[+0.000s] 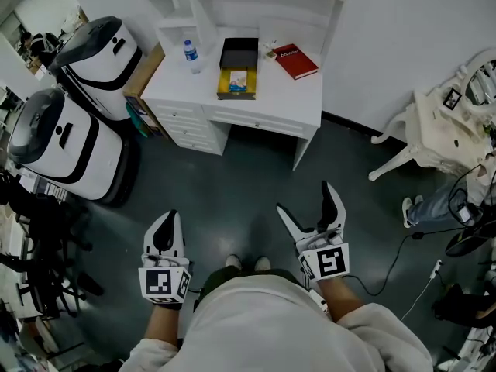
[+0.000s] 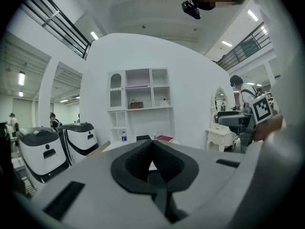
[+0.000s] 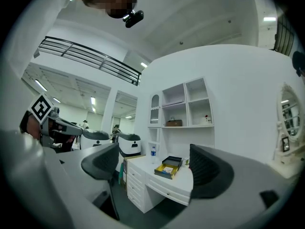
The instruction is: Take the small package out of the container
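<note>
Left claw [image 1: 167, 218] closed, right claw [image 1: 305, 198] agape

Even, cool light fills the room, coming from ceiling strip lights [image 2: 252, 15] that show in both gripper views. The white table [image 1: 287, 91] and wall [image 1: 403, 45] read bright without harsh glare, while the dark floor [image 1: 232, 184] stays dim under soft, shallow shadows. Both gripper views bulge strongly and fall off to black rounded corners. The left gripper [image 2: 152, 140] looms as a soft, unfocused grey mass. The head view is sharp.
</note>
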`<state>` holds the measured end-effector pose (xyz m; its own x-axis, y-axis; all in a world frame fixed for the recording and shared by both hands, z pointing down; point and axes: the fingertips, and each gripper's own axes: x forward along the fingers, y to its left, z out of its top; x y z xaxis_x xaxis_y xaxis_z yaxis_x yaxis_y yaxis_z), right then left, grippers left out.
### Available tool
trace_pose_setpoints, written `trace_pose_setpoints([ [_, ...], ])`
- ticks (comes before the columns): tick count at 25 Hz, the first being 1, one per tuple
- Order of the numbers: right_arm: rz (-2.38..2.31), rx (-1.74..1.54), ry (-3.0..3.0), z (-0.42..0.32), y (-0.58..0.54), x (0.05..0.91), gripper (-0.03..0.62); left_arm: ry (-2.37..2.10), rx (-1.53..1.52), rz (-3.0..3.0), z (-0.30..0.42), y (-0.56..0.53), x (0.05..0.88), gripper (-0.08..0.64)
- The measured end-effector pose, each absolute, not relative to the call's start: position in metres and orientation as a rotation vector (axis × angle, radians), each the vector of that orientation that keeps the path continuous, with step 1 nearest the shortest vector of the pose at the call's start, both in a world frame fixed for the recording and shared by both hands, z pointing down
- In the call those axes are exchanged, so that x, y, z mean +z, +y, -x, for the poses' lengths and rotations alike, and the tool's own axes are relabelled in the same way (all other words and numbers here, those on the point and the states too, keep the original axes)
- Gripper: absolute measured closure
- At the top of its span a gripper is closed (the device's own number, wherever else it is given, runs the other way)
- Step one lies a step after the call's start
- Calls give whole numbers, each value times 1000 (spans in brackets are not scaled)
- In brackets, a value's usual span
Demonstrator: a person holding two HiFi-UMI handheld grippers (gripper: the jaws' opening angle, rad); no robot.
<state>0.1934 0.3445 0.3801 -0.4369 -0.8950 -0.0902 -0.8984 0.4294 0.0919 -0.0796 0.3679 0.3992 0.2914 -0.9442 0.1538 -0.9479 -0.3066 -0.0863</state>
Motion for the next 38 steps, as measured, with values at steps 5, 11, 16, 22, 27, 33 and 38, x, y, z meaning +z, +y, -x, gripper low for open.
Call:
trace_pose_setpoints([
  [5, 1627, 184, 2665, -187, 339, 389, 153, -1851, 289, -2477, 87, 373, 412, 552],
  [11, 1632, 203, 2697, -175, 303, 395, 153, -1847, 258, -2460, 102, 336, 427, 552],
  [16, 1653, 225, 2686, -164, 263, 393, 155, -1815, 233, -2476, 112, 285, 431, 552],
  [22, 1706, 192, 2686, -145, 183, 396, 155, -1782, 230, -2473, 136, 202, 432, 552],
  [27, 1766, 188, 2666, -120, 103, 390, 155, -1750, 238, -2481, 166, 126, 426, 552],
  [33, 1875, 153, 2621, -96, 20, 397, 155, -1725, 261, -2495, 208, 51, 422, 552],
  [38, 1948, 103, 2604, -77, -33, 415, 155, -1693, 269, -2495, 232, 13, 431, 552],
])
